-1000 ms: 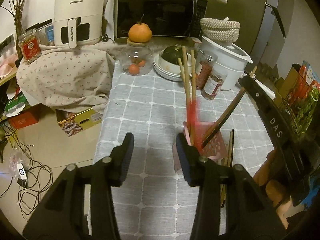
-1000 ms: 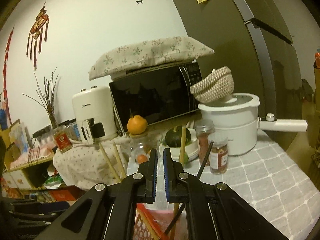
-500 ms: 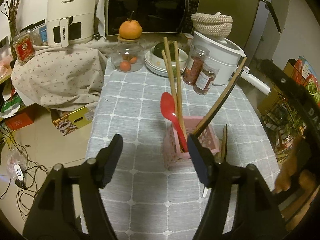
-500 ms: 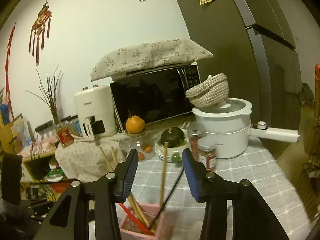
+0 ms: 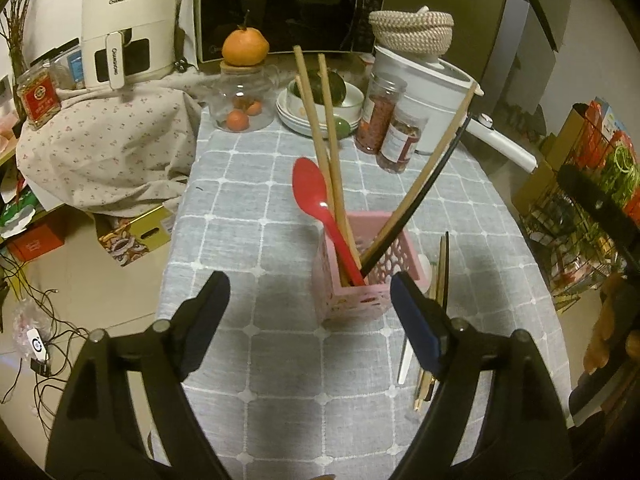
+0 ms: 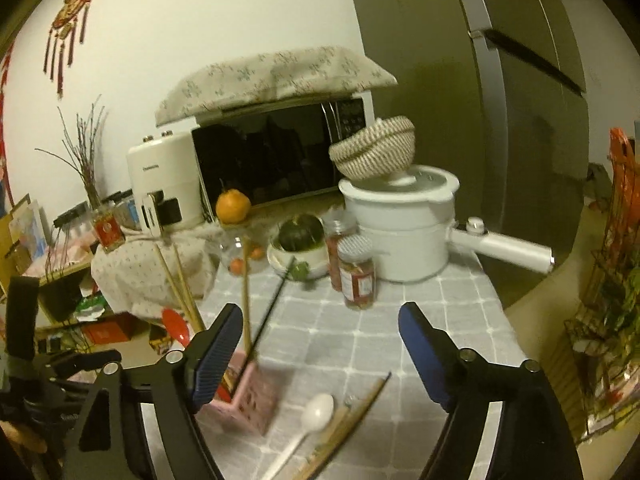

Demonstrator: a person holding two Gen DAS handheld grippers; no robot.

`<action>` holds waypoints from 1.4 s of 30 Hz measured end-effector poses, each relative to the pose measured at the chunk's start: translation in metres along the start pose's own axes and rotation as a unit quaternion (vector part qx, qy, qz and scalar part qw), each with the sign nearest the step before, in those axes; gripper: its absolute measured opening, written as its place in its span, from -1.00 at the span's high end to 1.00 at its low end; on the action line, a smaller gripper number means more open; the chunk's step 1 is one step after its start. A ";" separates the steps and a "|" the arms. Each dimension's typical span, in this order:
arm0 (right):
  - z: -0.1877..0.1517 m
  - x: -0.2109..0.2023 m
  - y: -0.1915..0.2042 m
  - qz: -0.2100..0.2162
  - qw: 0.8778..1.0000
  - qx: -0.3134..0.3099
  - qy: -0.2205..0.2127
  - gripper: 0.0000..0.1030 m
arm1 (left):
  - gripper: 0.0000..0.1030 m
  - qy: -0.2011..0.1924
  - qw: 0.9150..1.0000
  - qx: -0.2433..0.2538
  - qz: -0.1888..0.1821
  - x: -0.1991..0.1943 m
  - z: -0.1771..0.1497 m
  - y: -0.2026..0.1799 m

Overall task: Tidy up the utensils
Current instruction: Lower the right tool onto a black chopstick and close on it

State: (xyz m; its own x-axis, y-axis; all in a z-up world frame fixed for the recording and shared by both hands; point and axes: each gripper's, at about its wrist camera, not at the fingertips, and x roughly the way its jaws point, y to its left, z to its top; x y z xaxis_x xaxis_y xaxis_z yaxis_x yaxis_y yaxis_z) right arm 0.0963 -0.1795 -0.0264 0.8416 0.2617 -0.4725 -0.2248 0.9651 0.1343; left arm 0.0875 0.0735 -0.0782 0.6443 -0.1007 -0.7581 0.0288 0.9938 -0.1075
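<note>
— What did the left gripper (image 5: 310, 304) look like?

— Its jaws were spread wide and held nothing. It hovered over the near part of the grey checked tablecloth (image 5: 248, 216).

— And the utensils?

— Between its fingers, a little farther off, stood the pink perforated holder (image 5: 356, 276). From left to right it held a red spoon (image 5: 320, 216), a pair of light wooden chopsticks (image 5: 324, 136) leaning far-left, then a wooden chopstick (image 5: 432, 168) and a black chopstick (image 5: 416, 208) leaning right.

— Anything loose?

— Just right of the holder, more chopsticks (image 5: 440, 272) lay flat on the cloth. In the right wrist view (somewhat blurred) a white spoon (image 6: 308, 424) lay beside them.

— The right gripper (image 6: 320, 356)?

— Its jaws stood wide apart, also holding nothing, above those loose pieces, with the holder by its left finger.
</note>
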 end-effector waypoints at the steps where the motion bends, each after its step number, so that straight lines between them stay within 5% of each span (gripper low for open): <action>1: -0.002 0.003 -0.003 -0.001 1.000 0.004 0.008 -0.62 | -0.61 0.003 1.000 0.002 0.001 0.002 -0.001 -0.001; 9: -0.027 0.046 -0.034 -0.045 0.990 0.041 0.131 -0.62 | -0.62 0.042 0.999 -0.005 -0.009 0.017 -0.008 -0.001; 20: -0.079 0.121 -0.060 -0.059 0.950 0.056 0.301 -0.62 | -0.62 0.092 0.996 0.002 -0.005 0.036 -0.014 -0.007; 27: -0.098 0.152 -0.074 -0.080 0.935 0.062 0.339 -0.62 | -0.62 0.101 0.995 0.009 -0.012 0.041 -0.017 -0.012; 42: -0.100 0.165 -0.071 -0.104 0.927 0.044 0.359 -0.60 | -0.62 0.109 0.994 0.021 -0.017 0.044 -0.019 -0.021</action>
State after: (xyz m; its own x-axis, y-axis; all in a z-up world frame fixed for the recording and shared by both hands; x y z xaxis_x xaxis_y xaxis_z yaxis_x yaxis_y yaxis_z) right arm 0.2025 -0.2045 -0.2007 0.3114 0.0382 -0.9495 -0.0275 0.9991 0.0311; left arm 0.1010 0.0473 -0.1215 0.4617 -0.1374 -0.8763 0.0832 0.9903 -0.1115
